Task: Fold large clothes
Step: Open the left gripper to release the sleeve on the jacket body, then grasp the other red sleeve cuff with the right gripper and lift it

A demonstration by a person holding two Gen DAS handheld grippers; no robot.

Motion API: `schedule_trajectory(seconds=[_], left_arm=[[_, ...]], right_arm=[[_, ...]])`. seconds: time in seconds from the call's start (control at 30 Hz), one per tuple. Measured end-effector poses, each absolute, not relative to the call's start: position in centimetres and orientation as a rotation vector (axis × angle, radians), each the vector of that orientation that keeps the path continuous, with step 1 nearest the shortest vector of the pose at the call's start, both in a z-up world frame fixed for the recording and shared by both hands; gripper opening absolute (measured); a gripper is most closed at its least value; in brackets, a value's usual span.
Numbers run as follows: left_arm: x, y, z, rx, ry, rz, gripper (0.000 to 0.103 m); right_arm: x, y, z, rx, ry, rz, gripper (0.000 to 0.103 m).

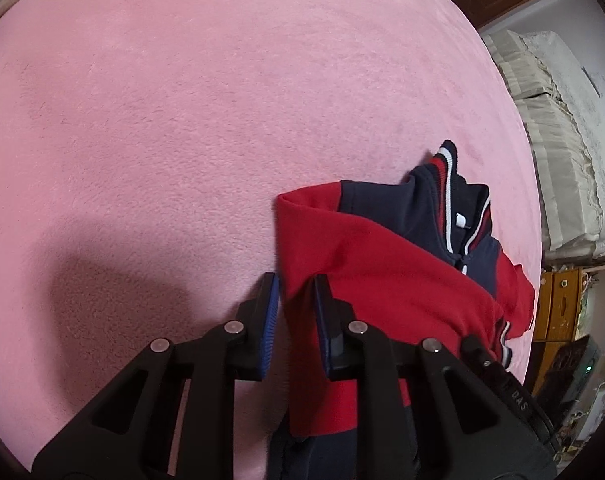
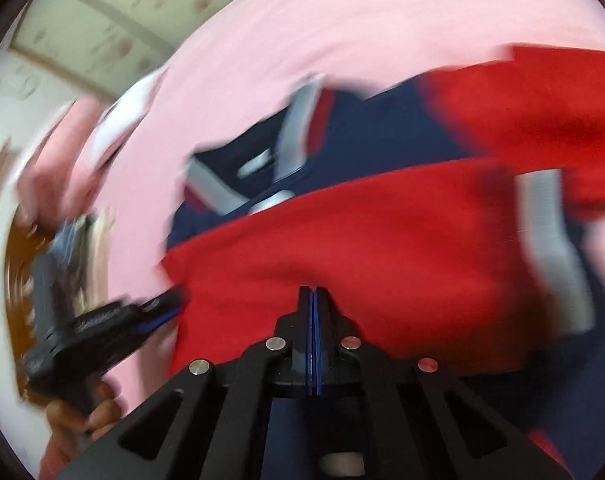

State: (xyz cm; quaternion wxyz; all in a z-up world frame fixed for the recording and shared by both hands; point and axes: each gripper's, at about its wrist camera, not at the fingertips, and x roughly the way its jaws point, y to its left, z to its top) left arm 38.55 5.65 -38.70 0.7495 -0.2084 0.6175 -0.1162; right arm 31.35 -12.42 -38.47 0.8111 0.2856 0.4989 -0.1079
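On the pink blanket (image 1: 182,100) lies a red and navy jacket (image 1: 382,264), partly folded, its striped collar toward the far edge. Left tongs (image 1: 296,288) grip a red fold at the jacket's near corner, blue pads pressed on the cloth. Right tongs (image 2: 313,290) are clenched, pads together against red fabric; whether cloth is caught between them is unclear in the blurred right wrist view
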Motion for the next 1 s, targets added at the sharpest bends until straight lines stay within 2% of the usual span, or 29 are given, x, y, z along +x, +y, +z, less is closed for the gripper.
schedule_trajectory(seconds=[0.23,0.37,0.43,0.57,0.7,1.0], left_arm=[[37.6,3.1,-38.2,-0.294,1.292,-0.160,0.017],[36.8,0.3,-37.4,-0.153,1.243,-0.016,0.018],[36.3,-1.2,-36.7,-0.091,1.217,0.077,0.019],[34.7,-4.9,-34.6,0.030,1.177,0.239,0.019],[33.0,-8.1,-32.6,-0.002,1.169,0.228,0.019],[30.0,-12.1,-28.1,-0.034,1.206,0.137,0.019]], right_arm=[[27.6,-17.9,-38.0,0.678,0.962,-0.311,0.000],[26.6,-20.9,-36.6,0.641,0.988,-0.375,0.000],[25.6,-23.4,-36.3,0.615,1.034,-0.496,0.003],[22.8,-29.3,-36.9,0.851,1.045,-0.463,0.004],[20.8,-34.8,-36.8,0.886,1.063,-0.462,0.006],[20.1,-44.5,-37.6,1.017,0.964,-0.479,0.016]])
